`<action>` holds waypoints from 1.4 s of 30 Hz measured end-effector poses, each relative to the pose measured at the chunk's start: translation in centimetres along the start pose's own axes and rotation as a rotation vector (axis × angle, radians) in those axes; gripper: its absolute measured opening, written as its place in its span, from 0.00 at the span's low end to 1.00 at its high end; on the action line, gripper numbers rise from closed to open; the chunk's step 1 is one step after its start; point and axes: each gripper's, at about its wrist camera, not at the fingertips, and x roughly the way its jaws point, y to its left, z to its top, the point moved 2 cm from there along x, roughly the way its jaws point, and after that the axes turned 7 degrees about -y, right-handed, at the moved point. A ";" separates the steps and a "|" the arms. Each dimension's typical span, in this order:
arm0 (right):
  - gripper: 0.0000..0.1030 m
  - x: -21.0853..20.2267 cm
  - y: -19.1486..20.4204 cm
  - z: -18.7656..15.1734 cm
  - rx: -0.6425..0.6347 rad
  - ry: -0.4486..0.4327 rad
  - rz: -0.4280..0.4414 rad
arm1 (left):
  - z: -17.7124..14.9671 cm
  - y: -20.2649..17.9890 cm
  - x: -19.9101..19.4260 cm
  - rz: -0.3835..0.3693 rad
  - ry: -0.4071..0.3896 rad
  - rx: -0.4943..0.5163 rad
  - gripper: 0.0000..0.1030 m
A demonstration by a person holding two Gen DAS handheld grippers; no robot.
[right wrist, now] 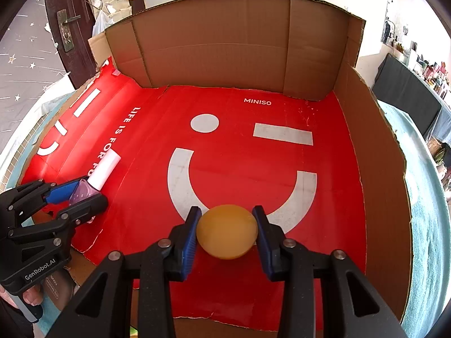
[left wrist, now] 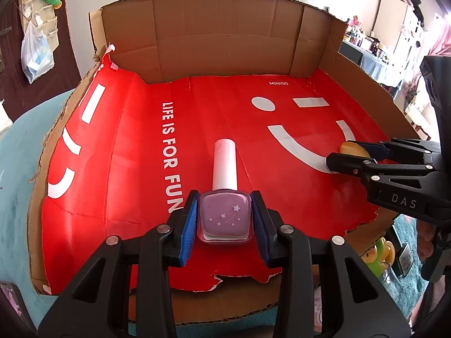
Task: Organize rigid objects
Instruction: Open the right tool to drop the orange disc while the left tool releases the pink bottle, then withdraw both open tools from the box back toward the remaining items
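A purple nail polish bottle (left wrist: 224, 216) with a white cap lies between the blue pads of my left gripper (left wrist: 224, 219), which is shut on it low over the red sheet (left wrist: 135, 155). The bottle (right wrist: 84, 191) and left gripper (right wrist: 77, 197) also show at the left of the right wrist view. My right gripper (right wrist: 227, 231) is shut on a round yellow-orange ball (right wrist: 227, 231) just above the red sheet (right wrist: 248, 169). In the left wrist view the right gripper (left wrist: 349, 155) holds the ball (left wrist: 352, 148) at the right.
The red sheet lines an open cardboard box with a tall back wall (left wrist: 225, 36) and a right wall (right wrist: 377, 169). A teal cloth (right wrist: 428, 225) lies under the box. Colourful items (left wrist: 377, 253) sit outside the front right edge.
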 end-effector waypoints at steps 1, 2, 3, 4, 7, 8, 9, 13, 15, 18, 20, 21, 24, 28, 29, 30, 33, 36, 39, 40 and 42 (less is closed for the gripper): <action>0.39 0.0 0.0 0.0 -0.002 0.000 -0.001 | 0.0 0.0 0.0 0.003 -0.001 0.004 0.37; 0.39 0.0 0.0 0.0 -0.003 0.000 -0.002 | 0.0 0.0 0.0 0.005 -0.003 0.004 0.40; 0.39 0.0 0.0 0.0 -0.002 0.000 -0.001 | 0.0 0.0 -0.1 0.008 -0.006 0.003 0.50; 0.41 0.0 -0.1 0.0 0.000 0.001 -0.001 | 0.1 0.1 -0.3 0.015 -0.016 0.000 0.57; 0.48 -0.1 -0.3 -0.1 0.007 0.002 0.000 | 0.2 0.1 -0.7 0.030 -0.041 0.010 0.58; 0.50 -0.1 -0.3 -0.1 0.006 0.001 0.000 | 0.3 0.1 -0.9 0.033 -0.046 0.013 0.59; 0.51 -0.2 -0.3 -0.2 0.005 0.000 0.000 | 0.3 0.1 -1.0 0.035 -0.050 0.013 0.64; 0.56 -0.8 -0.2 -0.3 0.006 -0.017 0.014 | 0.5 0.1 -1.9 0.051 -0.073 0.014 0.67; 0.58 -1.4 -0.1 -0.3 0.002 -0.031 0.018 | 0.5 0.2 -2.3 0.055 -0.081 0.011 0.67; 0.64 -2.4 0.1 -0.2 -0.004 -0.060 0.016 | 0.5 0.3 -3.0 0.061 -0.091 0.003 0.67; 0.66 -3.0 0.1 -0.2 0.001 -0.076 0.022 | 0.6 0.4 -3.4 0.065 -0.098 0.000 0.67; 0.67 -3.3 0.0 -0.2 0.004 -0.081 0.026 | 0.6 0.4 -3.6 0.066 -0.103 0.000 0.67; 0.70 -4.1 0.0 -0.2 0.012 -0.100 0.036 | 0.6 0.3 -4.2 0.068 -0.116 -0.001 0.70; 0.77 -5.1 -0.1 -0.3 0.024 -0.127 0.052 | 0.5 0.1 -5.0 0.068 -0.137 0.002 0.85; 0.79 -5.5 -0.1 -0.4 0.026 -0.135 0.058 | 0.5 0.1 -5.2 0.070 -0.142 0.004 0.86; 0.80 -5.7 0.0 -0.4 0.027 -0.141 0.061 | 0.5 0.0 -5.4 0.072 -0.147 0.007 0.87; 0.84 -6.4 0.0 -0.6 0.028 -0.159 0.071 | 0.5 -0.2 -5.9 0.075 -0.162 0.012 0.94; 0.90 -7.2 0.1 -0.8 0.029 -0.183 0.081 | 0.4 -0.4 -6.4 0.065 -0.171 0.007 0.95; 0.92 -7.9 0.2 -0.9 0.030 -0.205 0.093 | 0.3 -0.6 -6.9 0.062 -0.184 0.004 1.00; 0.93 -8.2 0.3 -1.0 0.030 -0.213 0.099 | 0.3 -0.7 -7.1 0.063 -0.189 0.005 1.00; 0.96 -8.7 0.3 -1.1 0.028 -0.228 0.102 | 0.2 -0.8 -7.4 0.063 -0.196 0.005 1.00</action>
